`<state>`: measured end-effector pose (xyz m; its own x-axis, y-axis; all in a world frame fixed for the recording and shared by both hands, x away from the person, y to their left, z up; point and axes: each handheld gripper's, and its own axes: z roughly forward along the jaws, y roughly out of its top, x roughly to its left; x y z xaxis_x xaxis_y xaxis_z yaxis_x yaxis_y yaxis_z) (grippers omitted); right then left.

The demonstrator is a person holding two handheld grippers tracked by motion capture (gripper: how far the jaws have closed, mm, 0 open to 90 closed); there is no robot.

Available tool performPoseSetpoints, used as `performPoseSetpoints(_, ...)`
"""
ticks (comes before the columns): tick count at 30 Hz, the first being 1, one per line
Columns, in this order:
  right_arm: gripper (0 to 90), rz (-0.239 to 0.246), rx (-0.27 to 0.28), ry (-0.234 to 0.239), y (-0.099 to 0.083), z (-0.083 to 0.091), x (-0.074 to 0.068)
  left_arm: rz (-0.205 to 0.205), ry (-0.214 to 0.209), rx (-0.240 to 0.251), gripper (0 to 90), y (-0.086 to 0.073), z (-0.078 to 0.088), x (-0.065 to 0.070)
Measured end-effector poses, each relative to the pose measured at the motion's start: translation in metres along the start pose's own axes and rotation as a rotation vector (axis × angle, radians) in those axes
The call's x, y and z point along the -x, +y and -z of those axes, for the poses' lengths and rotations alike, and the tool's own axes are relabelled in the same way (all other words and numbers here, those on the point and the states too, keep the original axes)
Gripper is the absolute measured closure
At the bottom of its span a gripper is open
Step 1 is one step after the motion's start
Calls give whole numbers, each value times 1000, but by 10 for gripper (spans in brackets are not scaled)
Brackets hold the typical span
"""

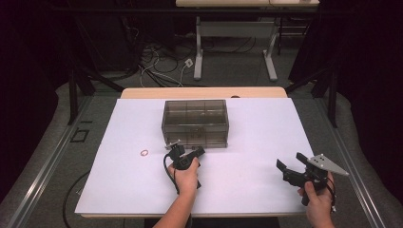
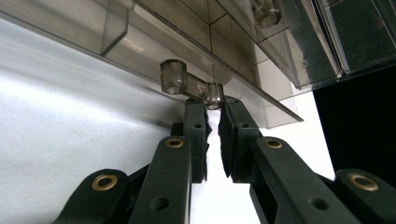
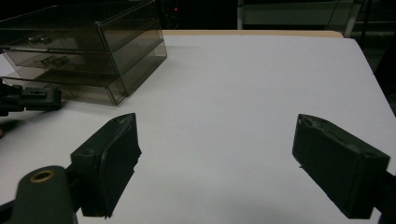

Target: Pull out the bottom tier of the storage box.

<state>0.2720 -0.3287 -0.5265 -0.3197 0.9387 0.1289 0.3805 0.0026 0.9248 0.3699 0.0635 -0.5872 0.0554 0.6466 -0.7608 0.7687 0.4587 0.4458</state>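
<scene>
Left gripper (image 2: 212,114) sits low on the white table surface (image 2: 70,154), both black jaws rising from the bottom edge and nearly together, narrow gap between the pads. Tips close on a small smoky-clear knob (image 2: 214,94) on the front of the bottom drawer (image 2: 233,70) of the tinted plastic drawer box (image 2: 299,42). The knob sits right between the tips; pads look to be touching it on both sides. A second, larger-looking knob (image 2: 173,77) sits just beside it, joined by a clear bar. Drawer front runs diagonally across the frame, tilted with the camera. Past the box's corner, a strip of table, then black background at right.
</scene>
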Motion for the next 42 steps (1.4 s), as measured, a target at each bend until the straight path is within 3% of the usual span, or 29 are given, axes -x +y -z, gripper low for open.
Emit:
performPoseSetpoints(28,141,4,19,-7,0,-1,0,7,-16,2,812,-8,6,-1)
performPoseSetpoints(29,141,7,-10,1,1,1,0,10,-19,4,812,-8,6,-1)
performPoseSetpoints(33,141,5,-10,2,1,1,0,3,-19,-2,812,-8,6,-1)
performPoseSetpoints(34,141,5,11,-1,0,-1,0,5,-19,-1,811,-9,6,-1)
performPoseSetpoints(35,141,5,-10,2,1,1,0,4,-20,-2,812,-9,7,-1)
performPoseSetpoints(41,141,7,-10,1,1,1,0,12,-22,5,811,-10,7,-1)
performPoseSetpoints(42,141,4,18,-1,0,-1,0,13,-24,5,811,-10,7,-1)
